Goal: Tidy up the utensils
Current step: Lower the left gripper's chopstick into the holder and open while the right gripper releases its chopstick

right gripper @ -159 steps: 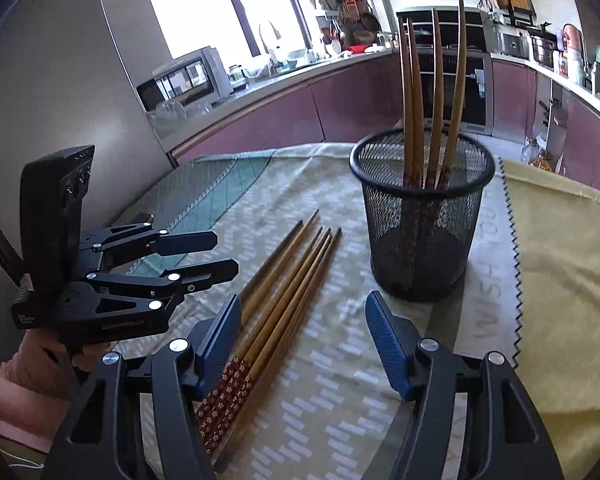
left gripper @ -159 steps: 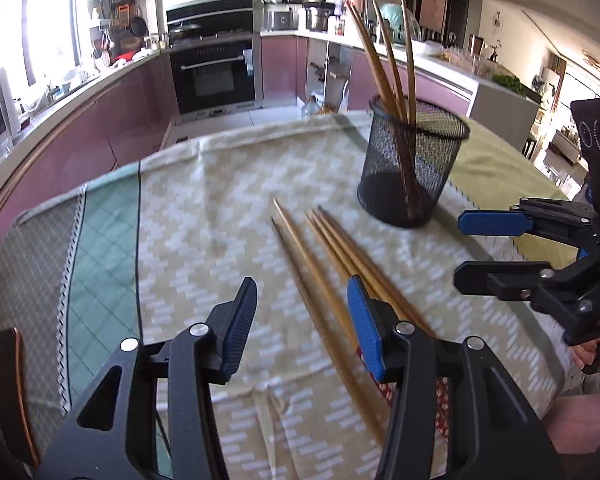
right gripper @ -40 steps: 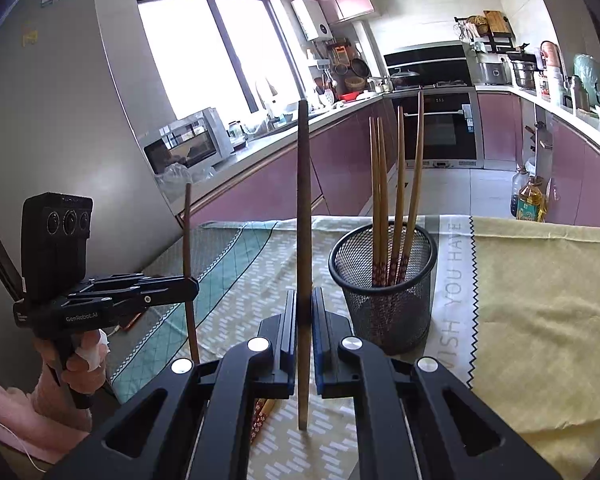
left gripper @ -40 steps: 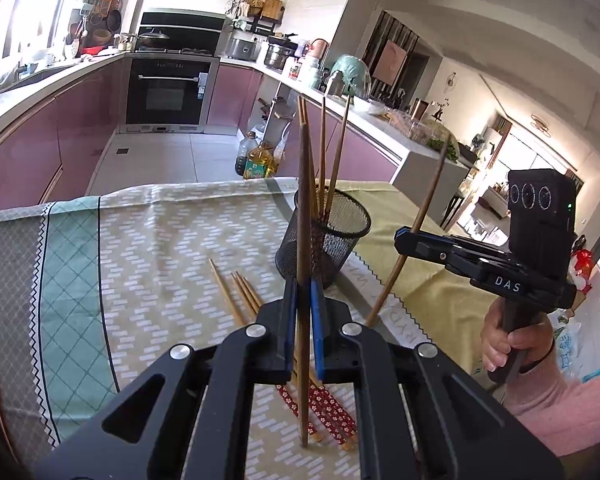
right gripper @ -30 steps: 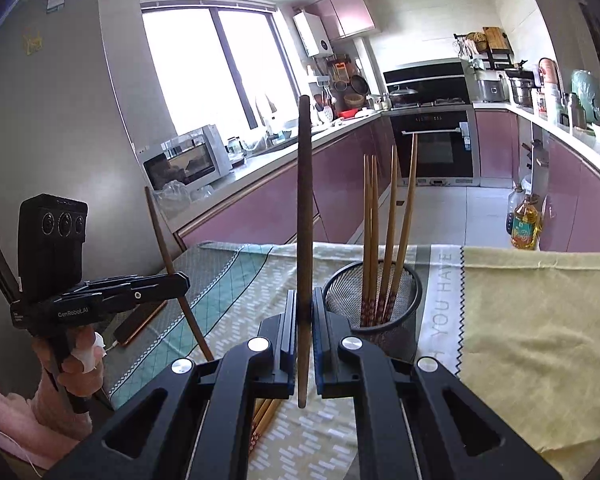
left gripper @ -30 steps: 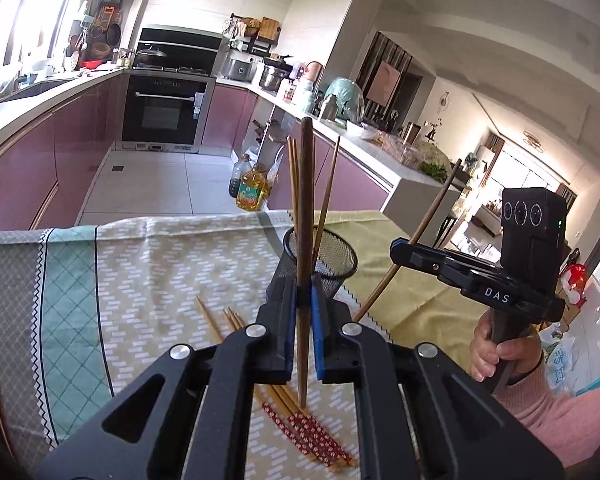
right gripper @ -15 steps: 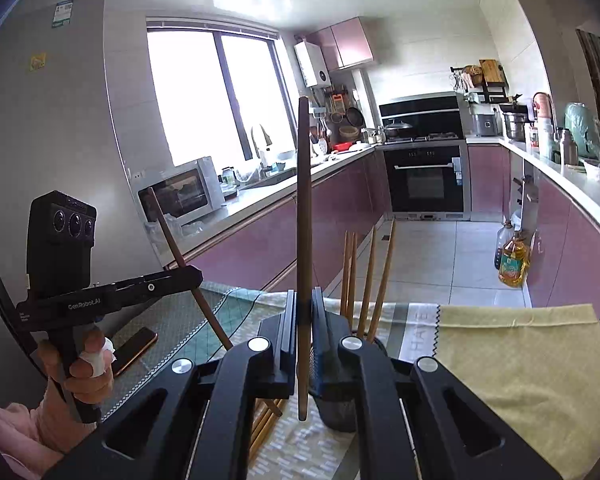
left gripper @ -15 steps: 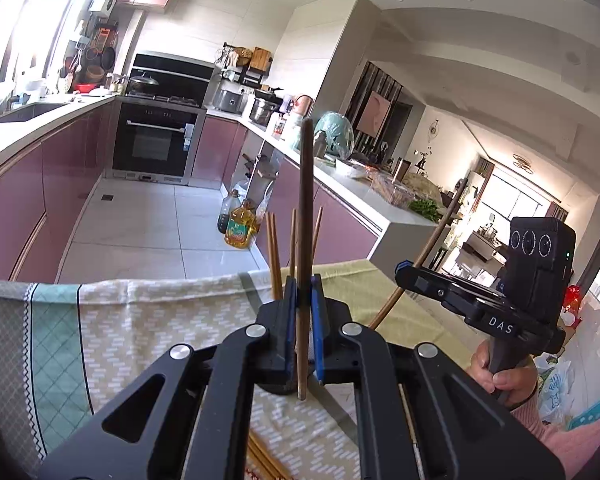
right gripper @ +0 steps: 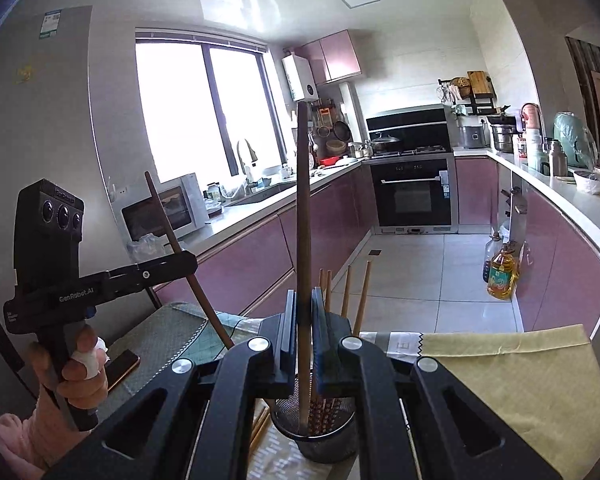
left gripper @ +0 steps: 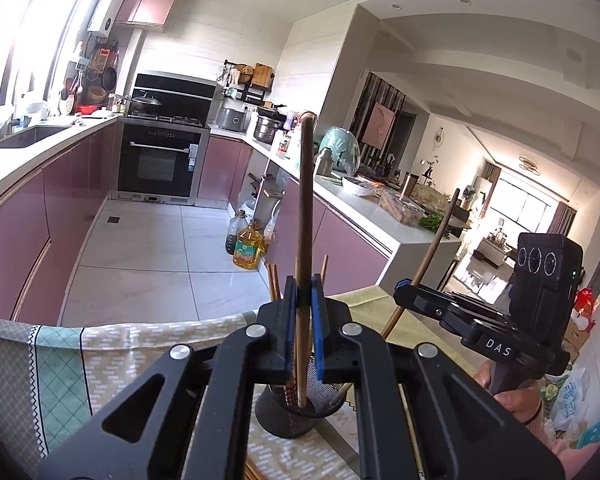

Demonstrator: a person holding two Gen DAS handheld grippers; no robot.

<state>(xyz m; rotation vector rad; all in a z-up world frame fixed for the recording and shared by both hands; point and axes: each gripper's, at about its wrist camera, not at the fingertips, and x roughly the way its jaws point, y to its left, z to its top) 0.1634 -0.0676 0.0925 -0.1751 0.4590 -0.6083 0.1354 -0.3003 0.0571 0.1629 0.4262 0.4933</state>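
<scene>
My left gripper [left gripper: 303, 292] is shut on a brown chopstick [left gripper: 305, 200] that stands upright, its lower tip over the mouth of the black mesh holder [left gripper: 276, 416]. My right gripper [right gripper: 303, 312] is shut on a second upright chopstick [right gripper: 302, 200], whose lower end hangs in the mouth of the same holder [right gripper: 320, 440]. Several chopsticks [right gripper: 364, 292] stand in the holder. Each view shows the other gripper beside it: the right gripper [left gripper: 406, 292] and the left gripper [right gripper: 188, 260], each holding its tilted stick.
The holder stands on a patterned tablecloth [left gripper: 60, 360] next to a yellow cloth [right gripper: 500, 380]. Loose chopsticks [right gripper: 260, 424] lie left of the holder. A phone [right gripper: 120, 364] lies near the table's left edge. Kitchen counters and an oven [right gripper: 412, 196] are behind.
Both grippers have risen with their chopsticks and closed in over the holder. The holder has slid from mid-view to below the fingers. The sticks' lower tips now hang at its mouth.
</scene>
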